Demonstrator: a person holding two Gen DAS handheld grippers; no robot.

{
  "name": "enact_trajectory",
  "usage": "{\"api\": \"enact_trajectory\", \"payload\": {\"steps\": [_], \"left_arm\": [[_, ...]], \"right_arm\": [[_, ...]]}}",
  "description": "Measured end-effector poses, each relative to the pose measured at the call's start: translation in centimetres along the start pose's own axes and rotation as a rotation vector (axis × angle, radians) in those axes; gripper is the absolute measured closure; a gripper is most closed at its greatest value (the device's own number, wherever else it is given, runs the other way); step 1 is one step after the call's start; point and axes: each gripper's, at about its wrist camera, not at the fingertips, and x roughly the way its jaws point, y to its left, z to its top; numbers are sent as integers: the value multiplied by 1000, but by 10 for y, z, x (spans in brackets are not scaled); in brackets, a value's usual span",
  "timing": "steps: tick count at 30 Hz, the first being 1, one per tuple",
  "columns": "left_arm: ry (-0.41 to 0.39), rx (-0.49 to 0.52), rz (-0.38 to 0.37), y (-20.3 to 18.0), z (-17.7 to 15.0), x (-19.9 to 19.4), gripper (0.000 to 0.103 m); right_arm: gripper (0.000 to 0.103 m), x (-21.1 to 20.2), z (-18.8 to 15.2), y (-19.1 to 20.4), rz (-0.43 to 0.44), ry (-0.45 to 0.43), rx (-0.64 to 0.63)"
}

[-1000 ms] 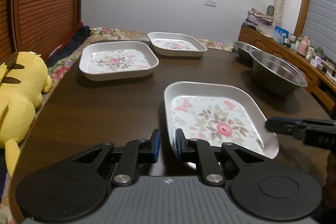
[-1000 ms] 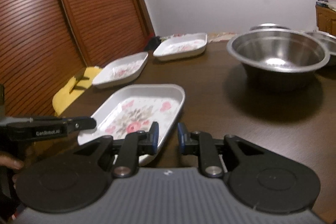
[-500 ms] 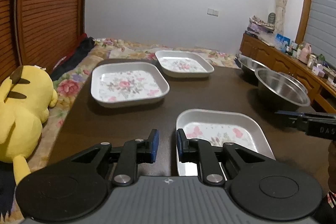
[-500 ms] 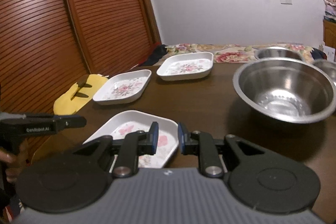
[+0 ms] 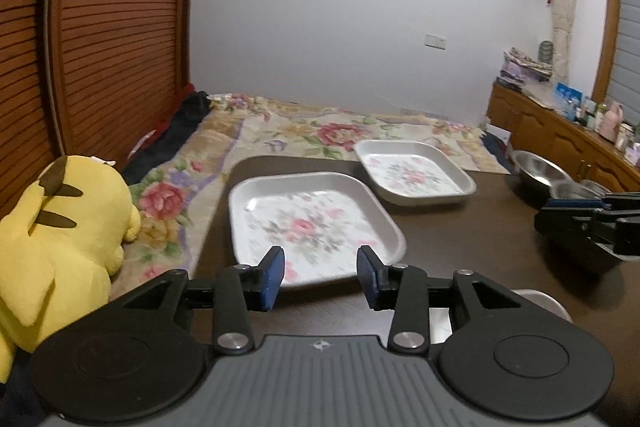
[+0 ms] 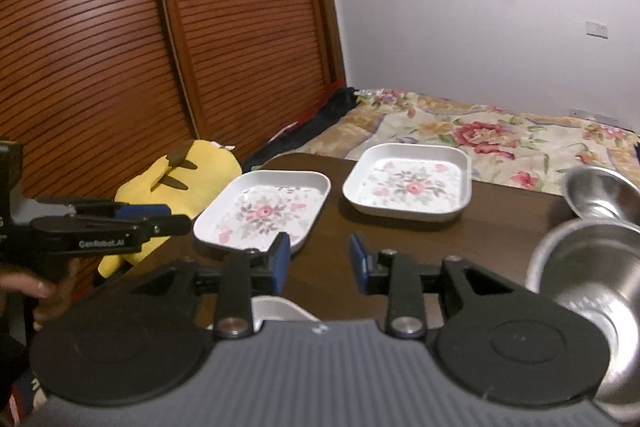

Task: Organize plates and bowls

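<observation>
Steel bowls (image 6: 588,279) sit beside 2 floral plates (image 5: 312,227), seemingly untouched.

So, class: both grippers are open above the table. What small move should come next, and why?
Probably lower the left gripper onto the near rim of the nearest floral plate: its jaws stand open, empty and lined up with it, and the plates still lie apart, unstacked.

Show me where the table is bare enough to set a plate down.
Bare wood lies between the near floral plate, the far plate and the steel bowls. The left table edge beside the yellow plush is tight; the right side is crowded with bowls.
</observation>
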Motion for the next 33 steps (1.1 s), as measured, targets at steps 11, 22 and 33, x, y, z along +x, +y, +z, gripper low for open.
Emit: {"api": "enact_trajectory", "payload": {"steps": [11, 22, 33], "left_arm": [[46, -58, 35, 49, 9, 50, 56], [78, -59, 6, 65, 9, 73, 61], [88, -65, -22, 67, 7, 80, 68]], "right_arm": [[68, 73, 21, 10, 32, 117, -14], [69, 116, 23, 9, 31, 202, -20], [69, 134, 23, 6, 39, 248, -20]]}}
